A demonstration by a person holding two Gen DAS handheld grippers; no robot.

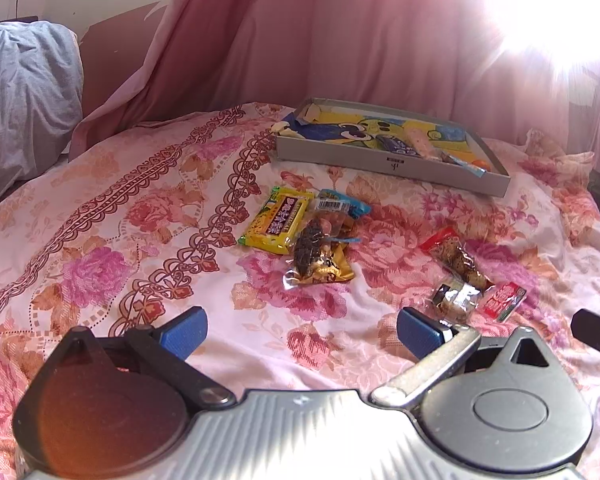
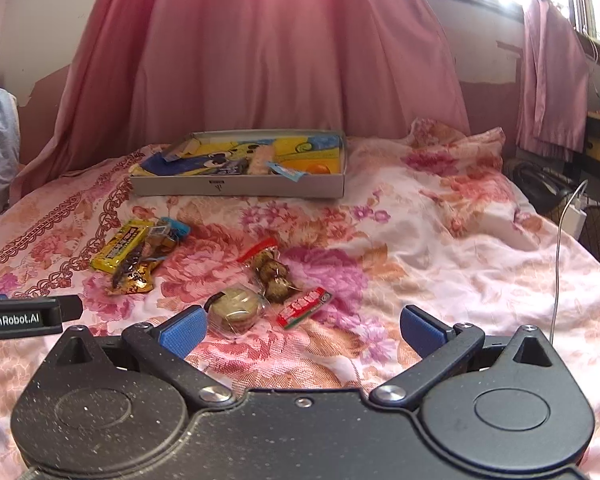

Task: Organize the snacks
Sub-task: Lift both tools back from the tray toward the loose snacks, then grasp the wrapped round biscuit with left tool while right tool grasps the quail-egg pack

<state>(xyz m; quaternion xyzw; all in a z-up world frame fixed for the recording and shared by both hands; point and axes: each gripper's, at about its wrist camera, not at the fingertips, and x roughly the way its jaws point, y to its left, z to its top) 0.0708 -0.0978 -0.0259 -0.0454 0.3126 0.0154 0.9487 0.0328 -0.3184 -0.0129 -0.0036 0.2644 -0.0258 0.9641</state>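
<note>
Lying scattered over a bed covered in a pink floral sheet, the snacks are sitting in two loose groups in front of a shallow grey box. The box is resting farther back on the bed, near a pink curtain, and is already holding a few packets on its blue and yellow lining.

The left gripper is hovering low over the sheet with its jaws spread wide and nothing between the blue pads. Ahead of it, a yellow packet is lying beside a blue-topped packet, and a clear packet of dark pieces is overlapping both, with a gold wrapper under its near end.

The right gripper is likewise hanging just above the bed, jaws released and gripping nothing. Just ahead of its left pad, a clear-wrapped round biscuit is lying on the sheet, touching a clear packet with a red top that is holding brown lumps. A small red packet is lying just to the right of the biscuit, close against the brown-lump packet. This group is sitting well apart from the yellow packet's group.

A grey pillow is showing at the far left of the bed, and a white cable is hanging at the right edge.
</note>
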